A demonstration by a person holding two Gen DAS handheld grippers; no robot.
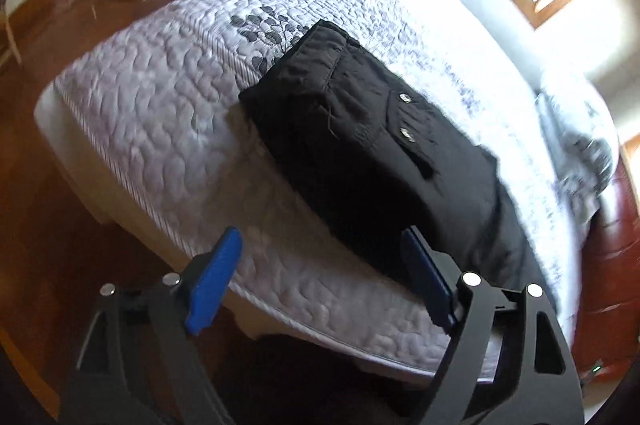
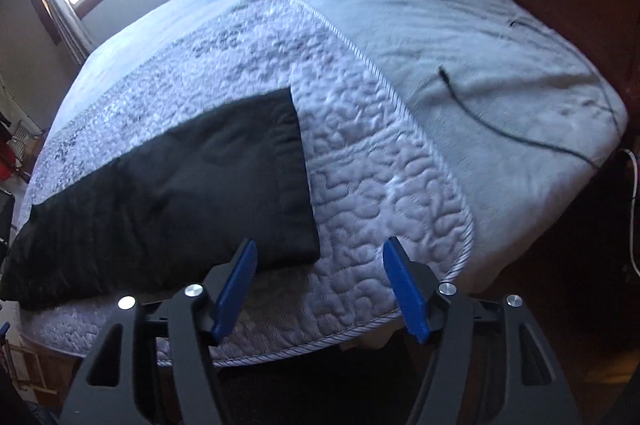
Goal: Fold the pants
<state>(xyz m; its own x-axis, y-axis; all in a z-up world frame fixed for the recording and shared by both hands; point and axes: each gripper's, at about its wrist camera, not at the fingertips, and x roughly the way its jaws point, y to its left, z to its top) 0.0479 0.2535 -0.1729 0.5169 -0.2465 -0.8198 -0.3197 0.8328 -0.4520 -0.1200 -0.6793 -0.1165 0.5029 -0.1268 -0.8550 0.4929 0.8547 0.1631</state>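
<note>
The black cloth pants (image 1: 372, 153) lie lengthwise on the pale quilted bed cover (image 1: 152, 113), legs together. Both the left gripper (image 1: 320, 265) and right gripper (image 2: 318, 277) hover spread and empty. I'd pinch the hem corners evenly, then carry them toward the waistband.

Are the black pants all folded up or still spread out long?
Partly folded: the black pants lie flat as one long, narrow strip on the quilt, legs stacked, not yet folded short.
</note>
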